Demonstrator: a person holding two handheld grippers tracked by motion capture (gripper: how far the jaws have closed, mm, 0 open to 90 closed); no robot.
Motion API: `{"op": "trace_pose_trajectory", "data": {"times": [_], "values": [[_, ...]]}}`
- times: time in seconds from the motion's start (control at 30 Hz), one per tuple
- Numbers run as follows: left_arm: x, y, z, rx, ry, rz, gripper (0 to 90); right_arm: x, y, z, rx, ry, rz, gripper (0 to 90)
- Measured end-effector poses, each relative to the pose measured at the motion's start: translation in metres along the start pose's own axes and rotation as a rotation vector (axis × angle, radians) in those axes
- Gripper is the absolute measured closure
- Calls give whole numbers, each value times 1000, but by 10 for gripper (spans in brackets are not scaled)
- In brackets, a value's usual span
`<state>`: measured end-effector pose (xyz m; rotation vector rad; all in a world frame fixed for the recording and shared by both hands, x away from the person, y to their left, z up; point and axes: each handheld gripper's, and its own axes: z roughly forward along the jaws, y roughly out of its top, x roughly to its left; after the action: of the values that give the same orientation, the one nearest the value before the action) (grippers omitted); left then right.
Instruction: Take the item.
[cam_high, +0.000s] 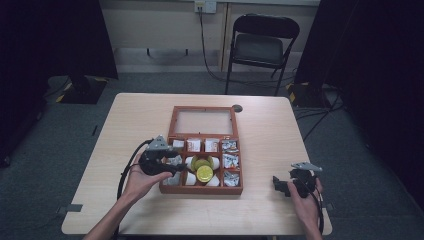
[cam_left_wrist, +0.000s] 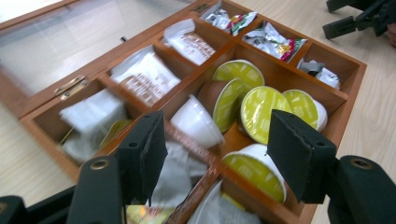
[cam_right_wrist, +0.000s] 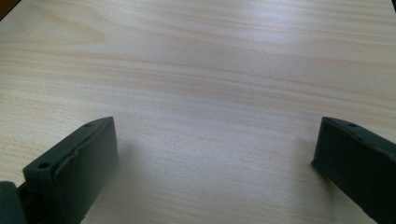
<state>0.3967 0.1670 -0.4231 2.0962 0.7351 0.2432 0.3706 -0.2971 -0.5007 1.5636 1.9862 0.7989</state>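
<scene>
A reddish wooden box (cam_high: 202, 190) with its glass lid (cam_high: 204, 121) laid open lies mid-table, divided into several compartments. White and brown capsules with yellow-green lids (cam_high: 203, 173) (cam_left_wrist: 264, 106) fill the large middle compartment. Paper sachets (cam_left_wrist: 145, 74) and foil packets (cam_left_wrist: 273, 41) lie in the smaller ones. My left gripper (cam_high: 176, 168) (cam_left_wrist: 217, 151) hovers open over the box's near left corner, nothing between its jaws. My right gripper (cam_high: 279, 184) (cam_right_wrist: 215, 154) rests open low over bare table, right of the box, and it appears far off in the left gripper view (cam_left_wrist: 357, 18).
The light wooden table (cam_high: 270, 135) has bare room left, right and in front of the box. A black folding chair (cam_high: 260, 47) stands behind the table. Cables trail on the grey floor. A small dark disc (cam_high: 237, 108) sits at the lid's far right corner.
</scene>
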Motion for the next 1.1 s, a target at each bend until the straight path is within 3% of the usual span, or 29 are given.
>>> {"op": "trace_pose_trajectory", "data": {"times": [0.13, 0.27, 0.43, 0.63, 0.9, 1.03, 1.1], "values": [[-5, 7, 7, -11, -38, 12, 395, 0, 0, 0, 0, 0, 0, 0], [-10, 8, 19, 14, -64, 36, 403, 0, 0, 0, 0, 0, 0, 0], [-11, 11, 31, 9, -104, 15, 412, 0, 0, 0, 0, 0, 0, 0], [-15, 20, 44, 47, -163, 16, 440, 0, 0, 0, 1, 1, 0, 0], [-20, 21, 58, 83, -163, 42, 440, 0, 0, 0, 1, 1, -1, 0], [-20, 21, 63, 145, -146, 60, 445, 0, 0, 0, 1, 1, 0, 0], [-18, 20, 65, 135, -175, 25, 451, 0, 0, 0, 1, 1, 0, 0]]}}
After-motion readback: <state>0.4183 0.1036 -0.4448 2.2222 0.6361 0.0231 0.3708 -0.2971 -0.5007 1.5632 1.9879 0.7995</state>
